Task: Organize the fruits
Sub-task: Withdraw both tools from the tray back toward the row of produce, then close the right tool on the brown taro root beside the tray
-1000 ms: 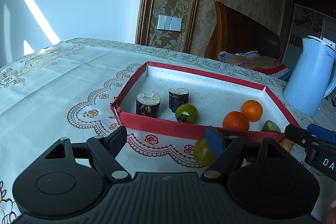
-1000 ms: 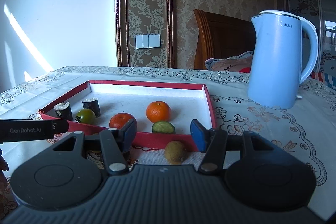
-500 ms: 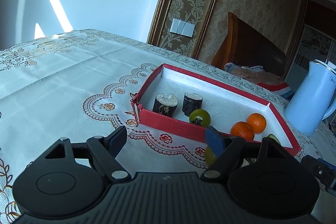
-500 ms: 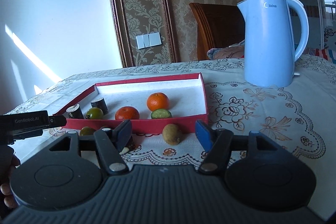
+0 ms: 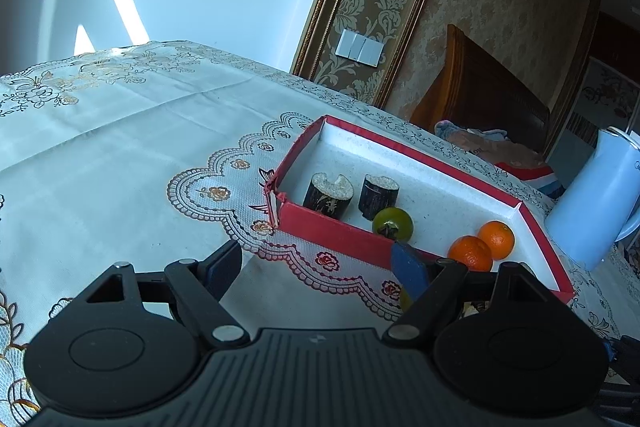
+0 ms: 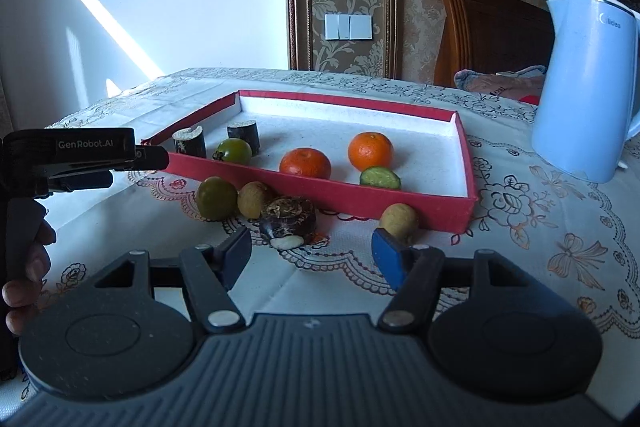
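On the lace-covered table (image 6: 560, 227), loose fruits wait by the tray's (image 6: 320, 193) near edge. Your right gripper (image 6: 310, 251) just widened, empty; left gripper (image 5: 316, 267) released. Centre probably the dark piece (image 6: 288, 217) before clenching.

Both cameras sit low over the table, each looking forward and a bit down past its own two fingers. The left one is tipped sideways and looks at the red tray (image 5: 320, 223) from its left corner. The right one sits level, close to the tray's (image 6: 320, 193) front wall. Both see the tray, the blue kettle (image 6: 584, 87), the wall switches (image 5: 360, 47) and the wooden chair (image 6: 492, 35).
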